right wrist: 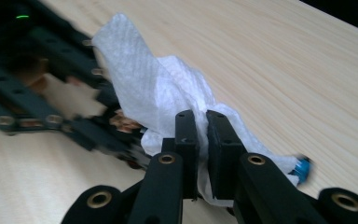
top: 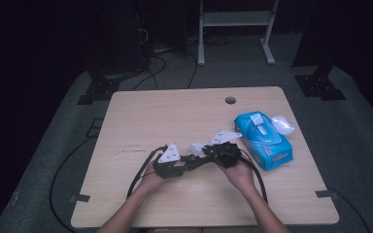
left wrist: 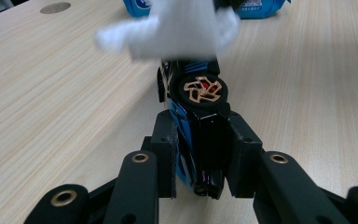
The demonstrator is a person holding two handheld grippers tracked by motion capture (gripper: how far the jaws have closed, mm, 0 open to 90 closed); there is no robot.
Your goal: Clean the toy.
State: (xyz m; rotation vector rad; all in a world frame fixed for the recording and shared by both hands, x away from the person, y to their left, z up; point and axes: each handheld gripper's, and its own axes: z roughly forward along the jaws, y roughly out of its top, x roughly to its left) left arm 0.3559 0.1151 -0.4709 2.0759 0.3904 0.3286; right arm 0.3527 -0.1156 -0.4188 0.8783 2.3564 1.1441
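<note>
Wiping a toy car (left wrist: 196,122) with a white wipe (right wrist: 168,95) — shown mid-stroke above the near middle of the counter (top: 175,116). Left tongs (left wrist: 200,154) are clenched on the car's body, holding it end-on and clear of the wood so its far end is open to the cloth. Right tongs (right wrist: 201,140) are clamped on a bunched fold of the wipe, pressing it over that far end. Both meet between the hands in the high view. The car is glossy black and blue, with a copper-spoked wheel facing the left gripper view. A blue wipe packet (top: 263,139), flap up, lies to the right — likely the cloth's source.
</note>
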